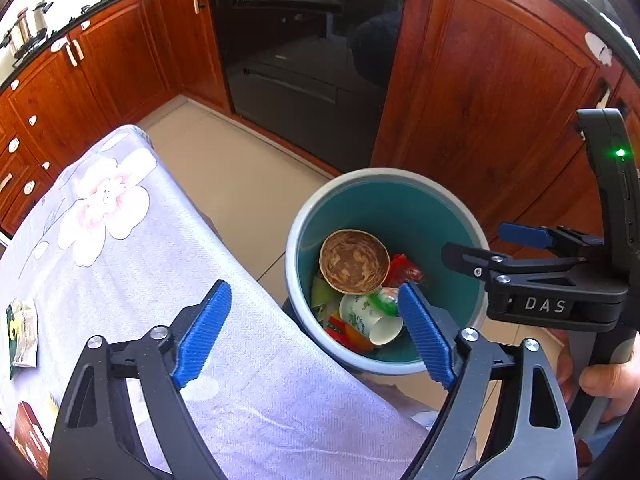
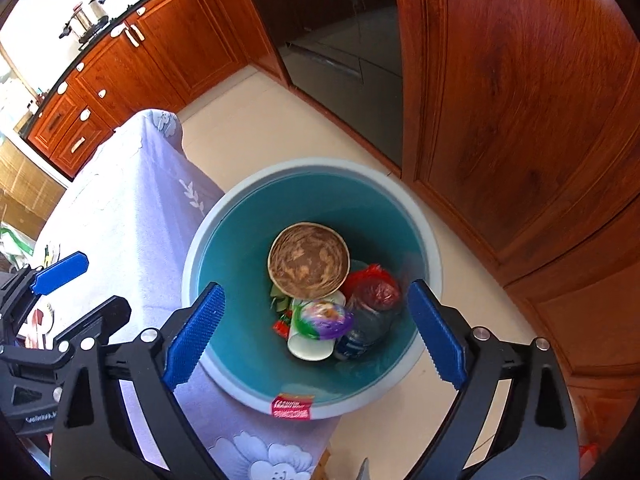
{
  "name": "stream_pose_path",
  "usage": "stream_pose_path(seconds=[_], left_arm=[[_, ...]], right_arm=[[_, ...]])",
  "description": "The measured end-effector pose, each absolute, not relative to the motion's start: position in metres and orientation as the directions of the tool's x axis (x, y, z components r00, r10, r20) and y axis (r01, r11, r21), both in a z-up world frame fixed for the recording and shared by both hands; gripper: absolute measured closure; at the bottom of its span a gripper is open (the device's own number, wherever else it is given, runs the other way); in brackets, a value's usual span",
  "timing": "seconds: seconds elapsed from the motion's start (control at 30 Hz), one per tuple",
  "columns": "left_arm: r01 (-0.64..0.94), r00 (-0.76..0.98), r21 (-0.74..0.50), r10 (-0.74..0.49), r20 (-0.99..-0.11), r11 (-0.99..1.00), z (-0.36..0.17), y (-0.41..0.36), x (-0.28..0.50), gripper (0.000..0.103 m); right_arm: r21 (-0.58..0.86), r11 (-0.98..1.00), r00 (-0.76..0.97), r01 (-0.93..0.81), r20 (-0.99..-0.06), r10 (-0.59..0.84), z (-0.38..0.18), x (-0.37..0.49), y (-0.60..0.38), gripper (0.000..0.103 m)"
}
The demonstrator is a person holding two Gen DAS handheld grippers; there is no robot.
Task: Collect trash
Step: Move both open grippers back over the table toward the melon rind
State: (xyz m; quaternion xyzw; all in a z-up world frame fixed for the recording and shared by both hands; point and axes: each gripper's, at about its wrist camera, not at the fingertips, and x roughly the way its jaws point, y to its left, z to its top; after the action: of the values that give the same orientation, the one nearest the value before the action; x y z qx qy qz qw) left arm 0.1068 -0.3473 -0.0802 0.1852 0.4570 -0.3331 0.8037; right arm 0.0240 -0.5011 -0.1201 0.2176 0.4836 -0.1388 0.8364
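Observation:
A teal bin with a grey rim (image 1: 300,216) (image 2: 432,248) stands on the floor beside the table. Inside lie a brown-stained paper bowl (image 1: 354,266) (image 2: 308,260), a white paper cup (image 1: 370,318) (image 2: 310,346), a red bag (image 2: 374,284), a plastic bottle (image 2: 360,338) and a blurred purple-green wrapper (image 2: 324,318). My right gripper (image 2: 315,284) (image 1: 492,246) hangs open over the bin with nothing between its pads. My left gripper (image 1: 313,285) (image 2: 86,292) is open too, straddling the table edge and the bin's rim. A green-white packet (image 1: 22,332) lies on the table at left.
The table wears a lilac floral cloth (image 1: 132,248) (image 2: 132,208). A brown box (image 1: 32,440) sits at its near left corner. Wooden cabinets (image 1: 480,100) and a black oven (image 1: 304,60) close in behind the bin, with beige floor tiles (image 1: 228,168) between. Pots (image 2: 90,14) stand on the hob.

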Motion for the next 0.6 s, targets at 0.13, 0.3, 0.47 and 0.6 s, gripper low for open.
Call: stream_pose_path(seconds=[0.13,0.3,0.47,0.6], left_arm=[[0.699,0.363,-0.016,-0.374,-0.853,0.714,-0.075,-0.340,0.106,0.013],[0.686,0.381,-0.028,-0.391,-0.838,0.727,-0.065,-0.326,0.103,0.010],[0.673,0.403,-0.030,-0.401,-0.822,0.739,-0.054,-0.307,0.100,0.009],[0.653,0.429,-0.026,-0.398,-0.811,0.757,-0.047,-0.283,0.099,0.006]], right_arm=[[0.211,0.879,0.498,0.428,-0.866,-0.034,-0.112,0.023,-0.491,0.014],[0.196,0.891,0.505,0.409,-0.862,-0.042,-0.101,0.023,-0.480,0.014],[0.184,0.903,0.522,0.389,-0.851,-0.051,-0.085,0.021,-0.465,0.014],[0.179,0.914,0.537,0.365,-0.842,-0.050,-0.075,0.023,-0.449,0.014]])
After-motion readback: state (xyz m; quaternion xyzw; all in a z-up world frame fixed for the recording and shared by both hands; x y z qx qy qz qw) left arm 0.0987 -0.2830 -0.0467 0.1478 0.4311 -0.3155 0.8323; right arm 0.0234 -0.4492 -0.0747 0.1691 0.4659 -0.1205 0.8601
